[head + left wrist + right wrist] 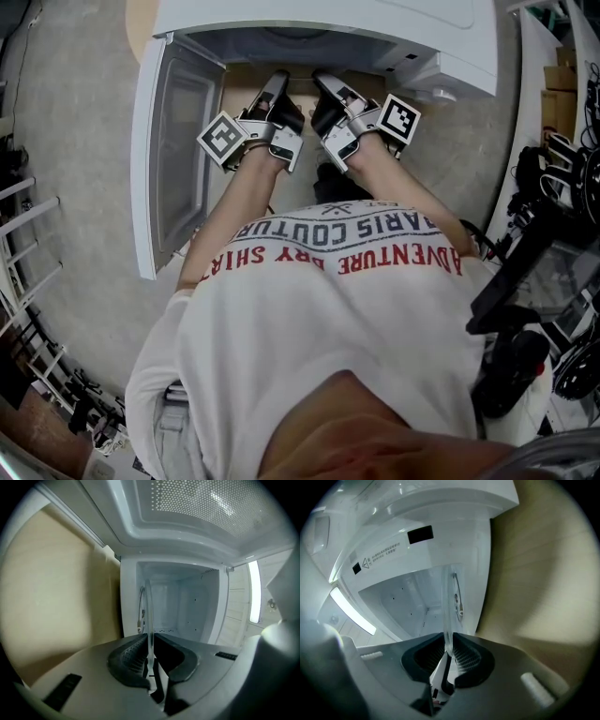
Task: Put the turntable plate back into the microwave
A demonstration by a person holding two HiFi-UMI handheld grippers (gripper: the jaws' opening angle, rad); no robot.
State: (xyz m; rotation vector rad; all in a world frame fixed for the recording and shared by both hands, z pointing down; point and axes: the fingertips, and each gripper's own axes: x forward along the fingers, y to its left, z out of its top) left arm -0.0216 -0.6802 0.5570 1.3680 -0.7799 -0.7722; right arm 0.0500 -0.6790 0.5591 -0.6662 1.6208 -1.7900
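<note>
White T-shirt with red and dark printed lettering fills the lower half of the head view, on a person who leans forward with both forearms stretched toward the top of the frame. Above it, across the upper edge, sits a white box-shaped microwave. Its white hinged door with a window is swung open down the left side of the frame. The microwave rests on a pale wooden tabletop, and grey speckled floor shows to the left of the door.

In the left gripper view the empty white cavity of the microwave lies at centre, with perforated white metal above it and the wood surface at the left.

The left gripper, grey and black with a square-marker cube at its wrist end, and the right gripper, built the same way, point side by side at the mouth of the cavity, near the upper centre of the head view.

A clear round glass turntable plate is held between them. In the left gripper view its thin edge runs straight up from the ribbed black pads, and the jaws are pressed narrowly on the rim. In the right gripper view the same plate rises from that gripper's jaws, which are likewise clamped on its rim, in front of the cavity opening. The head view does not show the plate clearly.
</note>
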